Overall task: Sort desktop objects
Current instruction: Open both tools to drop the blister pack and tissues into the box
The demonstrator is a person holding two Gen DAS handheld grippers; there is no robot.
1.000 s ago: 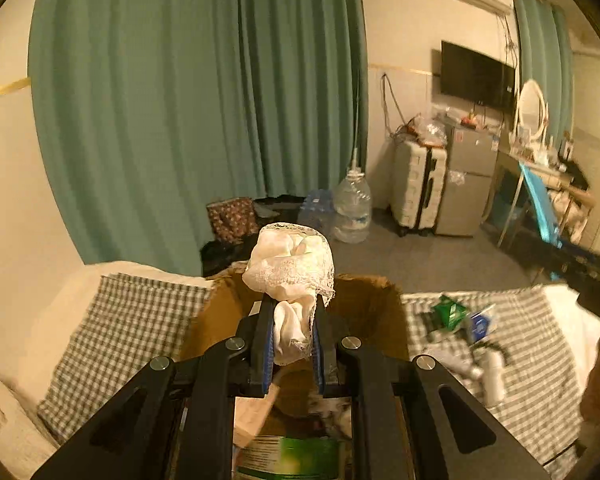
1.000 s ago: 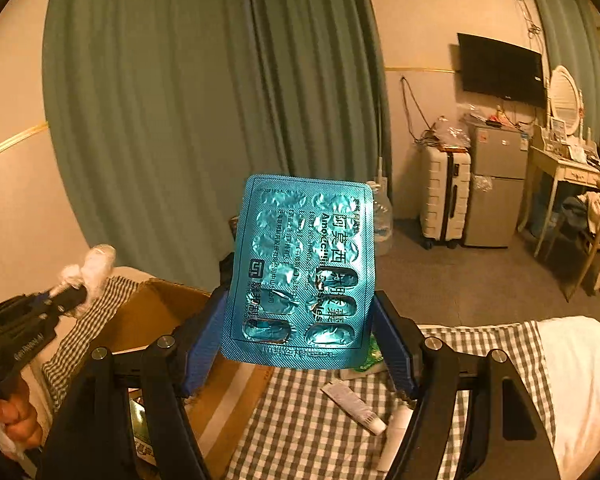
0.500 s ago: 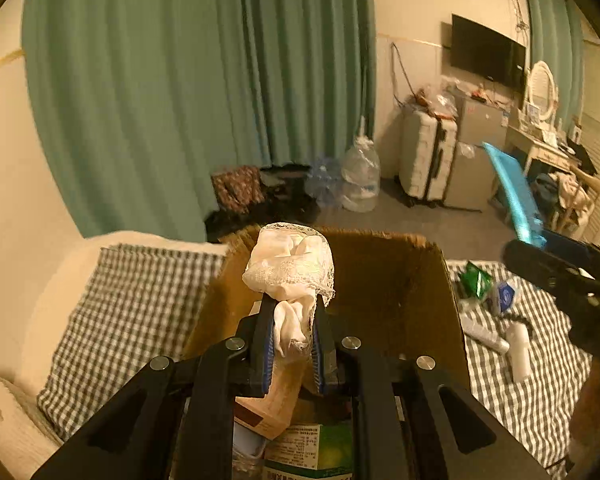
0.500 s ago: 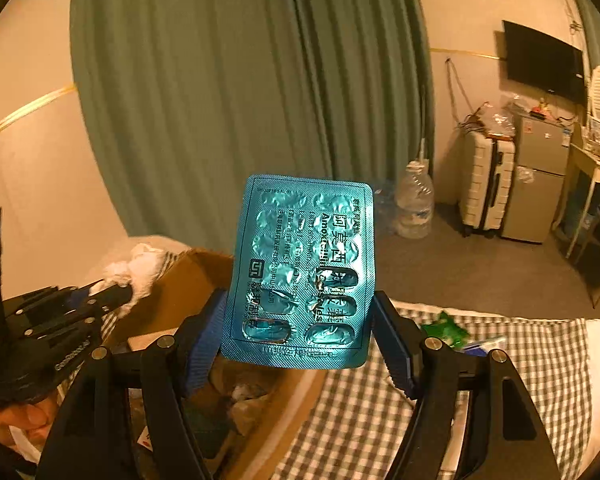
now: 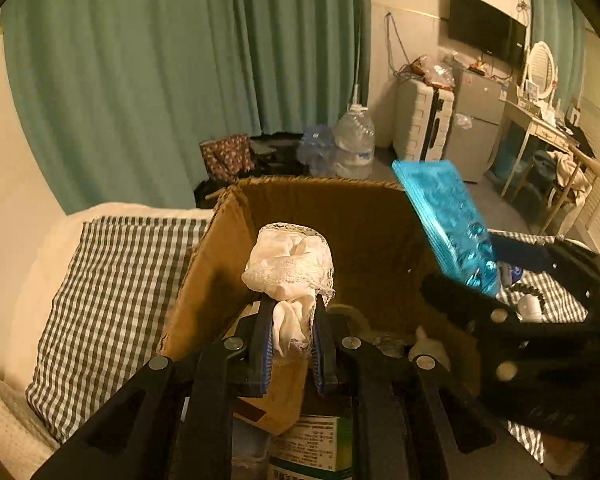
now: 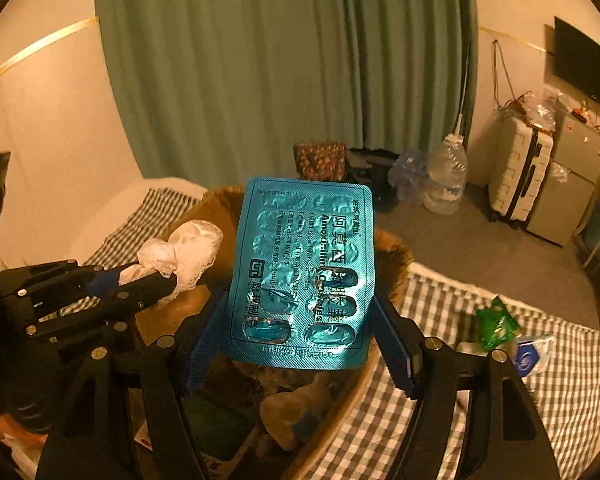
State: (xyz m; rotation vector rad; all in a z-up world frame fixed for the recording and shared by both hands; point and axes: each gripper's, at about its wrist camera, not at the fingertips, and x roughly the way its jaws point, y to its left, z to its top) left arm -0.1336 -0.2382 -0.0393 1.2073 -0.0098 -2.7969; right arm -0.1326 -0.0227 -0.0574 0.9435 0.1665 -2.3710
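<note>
Sorting partly done: cardboard box [image 5: 356,224] already holds several items, left gripper [image 5: 292,340] clenched on lace cloth [image 5: 290,264] and right gripper [image 6: 300,344] gripping blister pack [image 6: 304,272] both above it, while small items [image 6: 504,332] remain on checked bedcover [image 6: 568,372].

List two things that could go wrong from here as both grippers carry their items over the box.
1. The left gripper pinches only the tail of the lace cloth; its bulk could snag on the box wall.
2. The right gripper holds the blister pack by its lower edge, tilted; it may slip and land on the checked cloth instead.
</note>
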